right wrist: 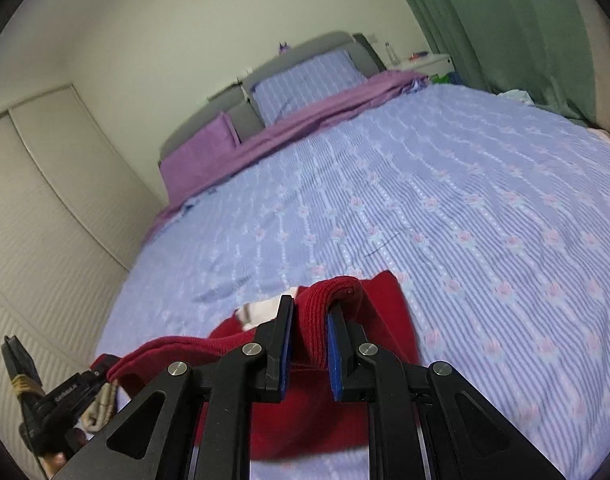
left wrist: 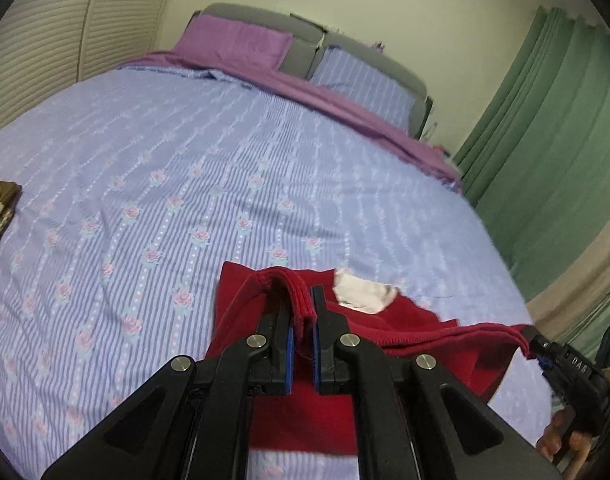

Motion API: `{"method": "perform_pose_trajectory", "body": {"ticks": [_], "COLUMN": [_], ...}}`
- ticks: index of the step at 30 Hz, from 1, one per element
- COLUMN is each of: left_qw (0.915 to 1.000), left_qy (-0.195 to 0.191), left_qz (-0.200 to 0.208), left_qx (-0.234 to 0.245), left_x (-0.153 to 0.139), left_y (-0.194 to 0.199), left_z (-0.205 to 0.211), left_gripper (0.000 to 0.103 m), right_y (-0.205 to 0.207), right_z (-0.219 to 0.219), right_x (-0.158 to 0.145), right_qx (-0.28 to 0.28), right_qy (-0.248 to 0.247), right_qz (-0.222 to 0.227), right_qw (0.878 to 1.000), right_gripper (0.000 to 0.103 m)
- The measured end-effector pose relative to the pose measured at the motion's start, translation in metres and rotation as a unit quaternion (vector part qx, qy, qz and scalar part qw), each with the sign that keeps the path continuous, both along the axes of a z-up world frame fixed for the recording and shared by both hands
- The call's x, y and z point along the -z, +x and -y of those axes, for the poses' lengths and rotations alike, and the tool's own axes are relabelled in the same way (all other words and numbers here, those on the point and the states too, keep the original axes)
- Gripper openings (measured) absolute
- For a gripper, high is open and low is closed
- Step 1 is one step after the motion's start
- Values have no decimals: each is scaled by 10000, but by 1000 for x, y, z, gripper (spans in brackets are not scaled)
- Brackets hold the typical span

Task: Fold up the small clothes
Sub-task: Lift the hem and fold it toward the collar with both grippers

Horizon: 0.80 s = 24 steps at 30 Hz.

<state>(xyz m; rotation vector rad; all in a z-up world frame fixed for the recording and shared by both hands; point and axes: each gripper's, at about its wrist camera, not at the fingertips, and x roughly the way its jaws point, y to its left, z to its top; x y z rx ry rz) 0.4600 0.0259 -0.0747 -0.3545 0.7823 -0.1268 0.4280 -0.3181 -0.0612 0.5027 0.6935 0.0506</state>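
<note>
A small dark red knit garment (left wrist: 305, 412) with a white patch (left wrist: 365, 294) hangs over the blue flowered bedspread (left wrist: 185, 184), held up by both grippers. My left gripper (left wrist: 303, 300) is shut on a ribbed hem corner of it. My right gripper (right wrist: 311, 312) is shut on another ribbed corner of the red garment (right wrist: 305, 428). The stretched hem runs between them. The right gripper (left wrist: 545, 350) shows at the right edge of the left wrist view, and the left gripper (right wrist: 101, 372) shows at the lower left of the right wrist view.
The bedspread (right wrist: 445, 208) covers a wide bed with a purple sheet (left wrist: 345, 104), a purple pillow (left wrist: 233, 40) and a striped pillow (right wrist: 305, 80) at the headboard. Green curtains (left wrist: 545, 128) hang at the right. A pale wardrobe (right wrist: 45, 220) stands at the left.
</note>
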Motion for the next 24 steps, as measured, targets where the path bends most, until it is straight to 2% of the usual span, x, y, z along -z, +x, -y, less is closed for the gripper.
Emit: {"method": "perform_pose_trajectory", "body": {"ticks": [4,10,18,21,23,24], "left_qw": [9995,9980,9954,9948,9939,9931], "left_qy": [192,-10,-21,50,-27,-172], "left_qz": [-247,-614,-955,-1008,-1079,-1113], "left_qx": [108,115,111,123,223,324], "left_x": [23,54,82,83,79,77], "left_y": [28,57,77,79,79,79], "left_z": [1,-8,-9,-4,-4,-6], "left_gripper": [9,9,11,13,20,31], "right_y": [31,62,84,87,85,85], "right_z": [-4,-2,-4,-7,-10,-11], "right_x": [18,45,68,73,71,69], "right_qx": [-92,-108,-119,-163,-228,-278], "right_qy": [-264,-222,-351,-486,-575,-609], "right_qz": [-273,-594,-916,-973,-928,-931], "right_qw": [9992,9979,9951,9939,9938,9934], "right_gripper": [16,16,16,16,17,20]}}
